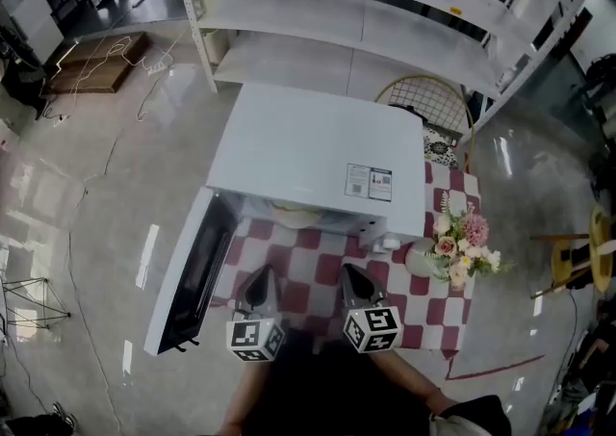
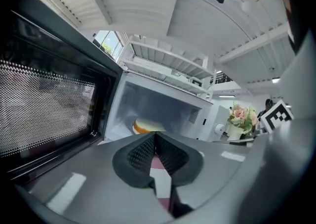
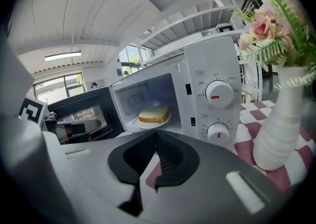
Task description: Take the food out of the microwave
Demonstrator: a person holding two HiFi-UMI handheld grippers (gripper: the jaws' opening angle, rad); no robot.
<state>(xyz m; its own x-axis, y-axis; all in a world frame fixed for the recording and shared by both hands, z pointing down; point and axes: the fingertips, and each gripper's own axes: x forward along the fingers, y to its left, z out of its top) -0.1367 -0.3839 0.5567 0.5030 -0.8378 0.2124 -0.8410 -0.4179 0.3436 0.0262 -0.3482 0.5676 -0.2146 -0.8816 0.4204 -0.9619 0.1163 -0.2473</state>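
Observation:
A white microwave (image 1: 318, 155) stands on a red-and-white checked table, with its dark-windowed door (image 1: 197, 270) swung open to the left. Inside it, a yellow-and-white slice of food (image 3: 154, 114) lies on a pale plate; the left gripper view also shows the food (image 2: 147, 126) deep in the cavity. My left gripper (image 1: 262, 275) and right gripper (image 1: 350, 272) hover side by side over the table, short of the microwave's opening. Both point at the opening. The left gripper (image 2: 154, 135) is shut and empty. The right gripper (image 3: 157, 132) is shut too, with nothing in it.
A white vase of pink flowers (image 1: 460, 242) stands on the table just right of the microwave, close to my right gripper; the vase (image 3: 284, 119) fills that view's right side. The control knobs (image 3: 218, 93) face me. White shelving (image 1: 385, 1) stands behind.

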